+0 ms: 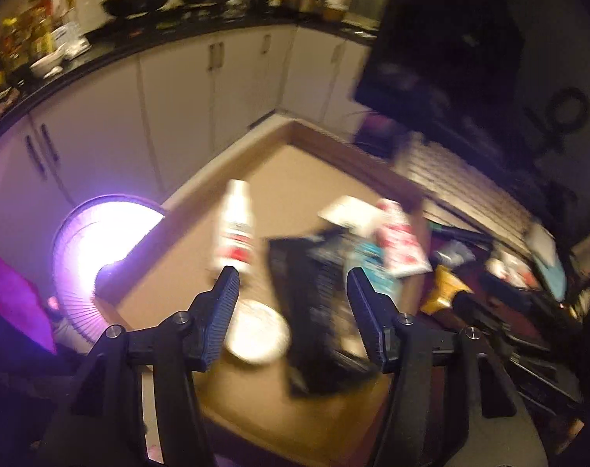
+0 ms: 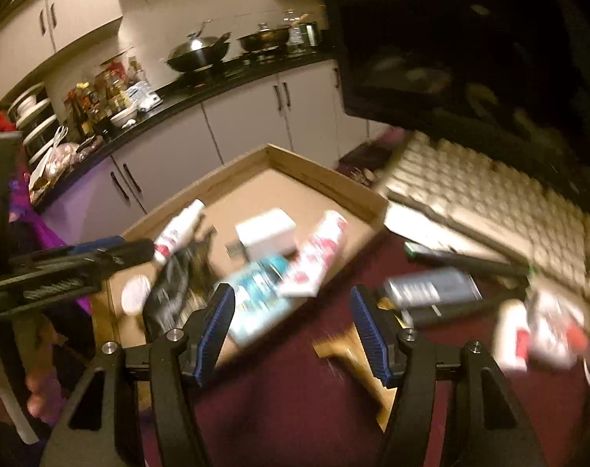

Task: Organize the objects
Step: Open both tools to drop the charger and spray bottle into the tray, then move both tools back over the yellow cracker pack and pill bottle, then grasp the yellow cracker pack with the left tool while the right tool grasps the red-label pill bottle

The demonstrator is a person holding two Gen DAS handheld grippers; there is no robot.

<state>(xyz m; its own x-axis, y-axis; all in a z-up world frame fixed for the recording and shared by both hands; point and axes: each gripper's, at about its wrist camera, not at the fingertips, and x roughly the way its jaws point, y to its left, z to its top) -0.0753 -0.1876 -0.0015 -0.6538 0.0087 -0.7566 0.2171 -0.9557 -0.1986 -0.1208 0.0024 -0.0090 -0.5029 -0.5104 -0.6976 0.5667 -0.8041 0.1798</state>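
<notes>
Both views blurred. Left tongs (image 1: 293,276) spread wide, nothing between the ribbed pads, hovering over a shallow cardboard box (image 1: 201,179) that sits on the maroon worktop (image 2: 295,389). Right tongs (image 2: 291,295) likewise wide open and empty, poised above the near edge of the same box (image 2: 326,179), with the left tongs (image 2: 80,257) seen side-on at the left edge of that view.

Inside the box: a white spray bottle with red label (image 1: 234,229) lying near the left wall; a round white lid or disc (image 1: 258,330) just below it, near the left pad; a black packet (image 1: 318,311) lying across the middle; a teal-and-white packet (image 1: 372,264) partly over the black one; a white carton with red print (image 1: 400,241) leaning against the right wall; a small white box (image 1: 347,212) behind it. Same items in the right view: spray bottle (image 2: 178,229), disc (image 2: 135,292), black packet (image 2: 174,292), teal packet (image 2: 256,292), red-printed carton (image 2: 318,257), white box (image 2: 267,233).

Outside the box, on the worktop: a yellow-brown wooden piece (image 2: 353,354) just beside the right pad, a dark flat case (image 2: 431,292), a white item with red marks (image 2: 536,334) too blurred to name, and a beige keyboard (image 2: 489,210) beyond. Kitchen counter with woks (image 2: 197,54) behind; a glowing round heater (image 1: 100,241) left of the box.
</notes>
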